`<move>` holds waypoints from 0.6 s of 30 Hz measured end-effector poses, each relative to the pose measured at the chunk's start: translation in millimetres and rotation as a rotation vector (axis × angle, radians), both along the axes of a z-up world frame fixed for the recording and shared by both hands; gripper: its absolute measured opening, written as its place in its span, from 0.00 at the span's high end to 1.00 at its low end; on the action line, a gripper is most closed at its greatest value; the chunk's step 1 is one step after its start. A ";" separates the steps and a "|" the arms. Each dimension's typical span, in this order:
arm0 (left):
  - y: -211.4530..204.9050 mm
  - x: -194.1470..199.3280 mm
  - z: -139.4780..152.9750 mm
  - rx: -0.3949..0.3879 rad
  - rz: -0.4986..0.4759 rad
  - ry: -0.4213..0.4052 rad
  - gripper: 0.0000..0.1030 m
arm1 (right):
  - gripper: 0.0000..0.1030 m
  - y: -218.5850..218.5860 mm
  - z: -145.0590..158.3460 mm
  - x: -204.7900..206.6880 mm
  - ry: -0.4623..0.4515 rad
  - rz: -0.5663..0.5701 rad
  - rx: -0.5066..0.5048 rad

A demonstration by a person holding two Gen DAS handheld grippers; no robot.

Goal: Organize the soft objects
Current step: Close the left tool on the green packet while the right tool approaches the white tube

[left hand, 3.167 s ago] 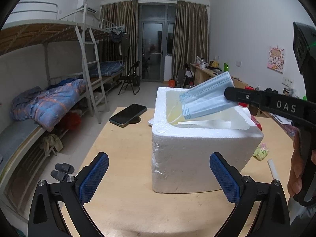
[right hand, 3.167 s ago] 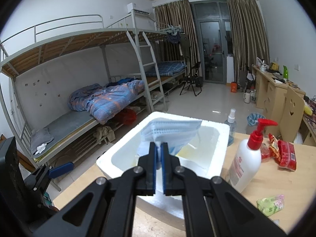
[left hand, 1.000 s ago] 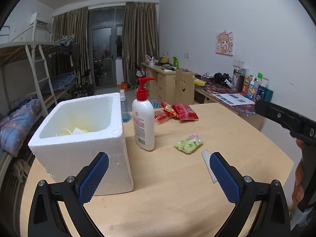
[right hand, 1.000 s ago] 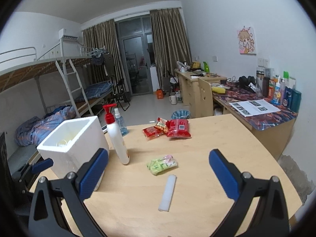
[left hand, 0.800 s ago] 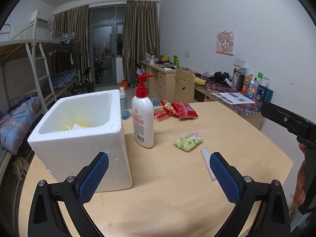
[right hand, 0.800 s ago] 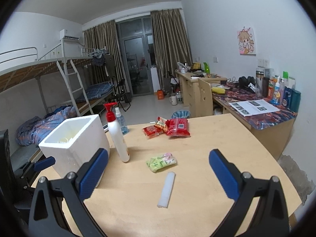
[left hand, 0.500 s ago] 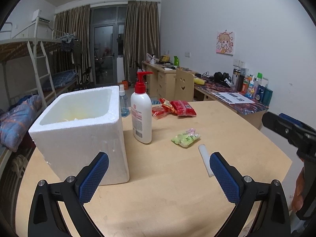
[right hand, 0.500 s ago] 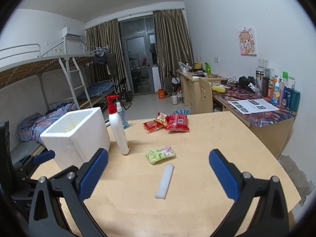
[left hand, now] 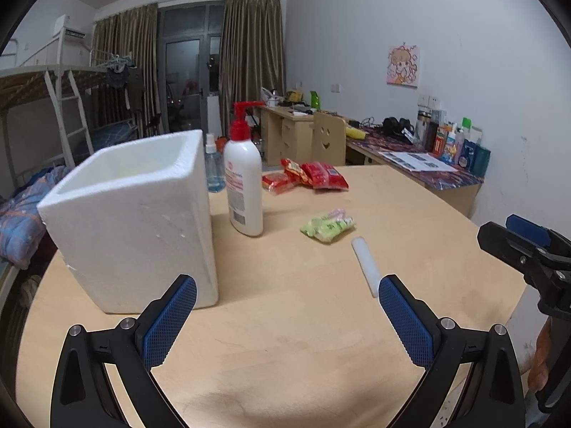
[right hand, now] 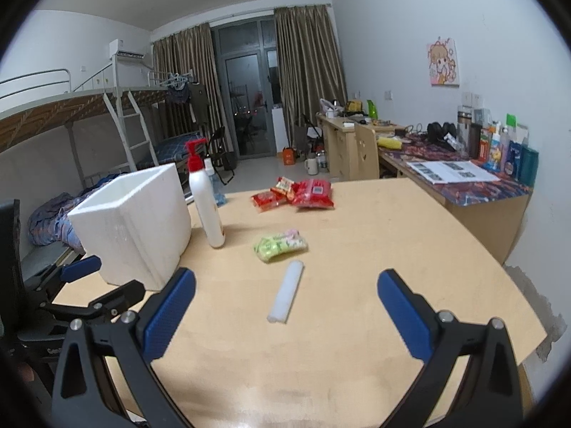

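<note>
A white foam box [left hand: 135,214] stands on the left of the round wooden table [left hand: 285,339], and its contents are hidden from this angle. A green soft packet [left hand: 328,227] and a white foam stick [left hand: 365,265] lie to the right of it. My left gripper [left hand: 287,306] is open and empty, low over the near table just right of the box. My right gripper [right hand: 285,306] is also open and empty. The foam stick [right hand: 287,294] lies just ahead of it, with the green packet [right hand: 281,245] beyond. The box [right hand: 135,221] is to its left.
A white pump bottle with a red top [left hand: 244,182] stands beside the box, with a small spray bottle [left hand: 213,169] behind it. Red snack packets [left hand: 314,176] lie further back. A cluttered desk [right hand: 464,178] runs along the right wall, and a bunk bed [right hand: 71,135] along the left.
The right gripper has let the blue face mask go over the box and opened. Both grippers have drawn back and lowered, so the box interior has dropped from sight.
</note>
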State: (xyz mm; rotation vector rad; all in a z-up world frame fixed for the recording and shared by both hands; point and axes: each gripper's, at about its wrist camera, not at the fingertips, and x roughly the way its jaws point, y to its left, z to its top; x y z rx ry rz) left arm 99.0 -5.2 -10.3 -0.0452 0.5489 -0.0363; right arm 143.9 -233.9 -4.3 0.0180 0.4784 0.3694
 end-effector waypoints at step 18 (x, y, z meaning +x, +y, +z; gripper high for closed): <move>-12.6 21.5 -21.5 -0.013 -0.046 0.056 0.01 | 0.00 -7.4 -18.9 16.3 0.067 -0.013 -0.024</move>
